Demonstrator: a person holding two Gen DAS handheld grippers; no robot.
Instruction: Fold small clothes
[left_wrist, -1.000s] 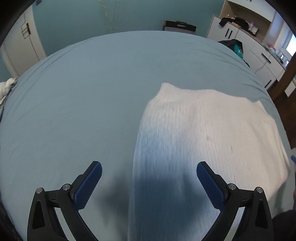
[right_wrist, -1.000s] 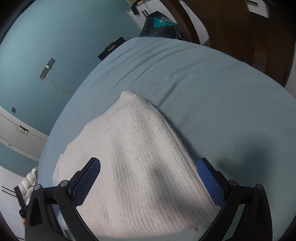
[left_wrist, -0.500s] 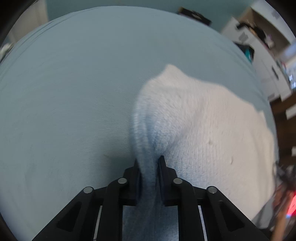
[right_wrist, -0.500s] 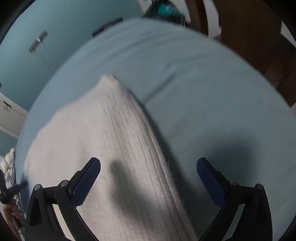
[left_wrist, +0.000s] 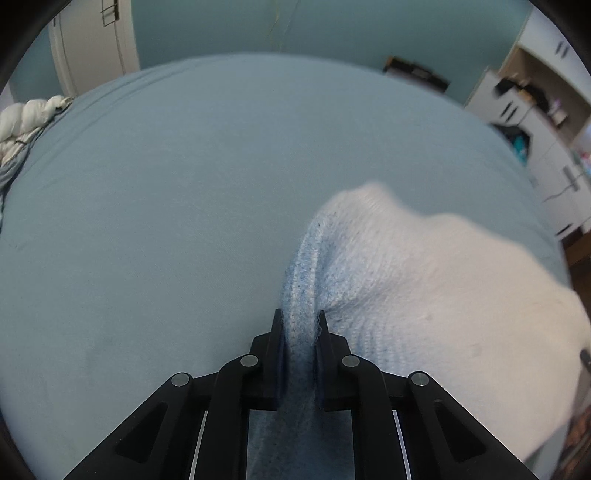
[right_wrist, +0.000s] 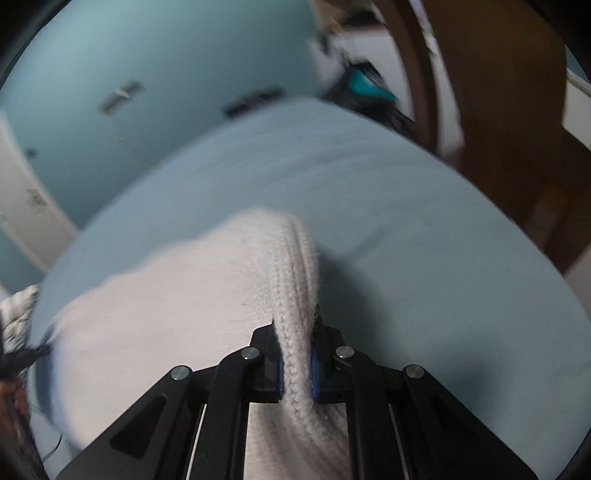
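A white knitted garment (left_wrist: 424, 280) lies on the light blue bed sheet (left_wrist: 166, 221). My left gripper (left_wrist: 298, 321) is shut on the garment's left edge, which bunches up between the jaws. In the right wrist view the same garment (right_wrist: 166, 314) spreads to the left, and my right gripper (right_wrist: 295, 332) is shut on its ribbed right edge, pinching a raised fold above the sheet (right_wrist: 424, 240).
A white bundle of bedding (left_wrist: 26, 122) lies at the bed's far left. White cupboards (left_wrist: 546, 122) stand at the right, a white door (left_wrist: 92, 40) at the back left. A brown wooden post (right_wrist: 491, 92) stands beyond the bed's right side.
Both grippers were open over the garment a second ago. The left closed on the left edge first, then the right closed on the right edge. Both edges are now pinched and lifted.
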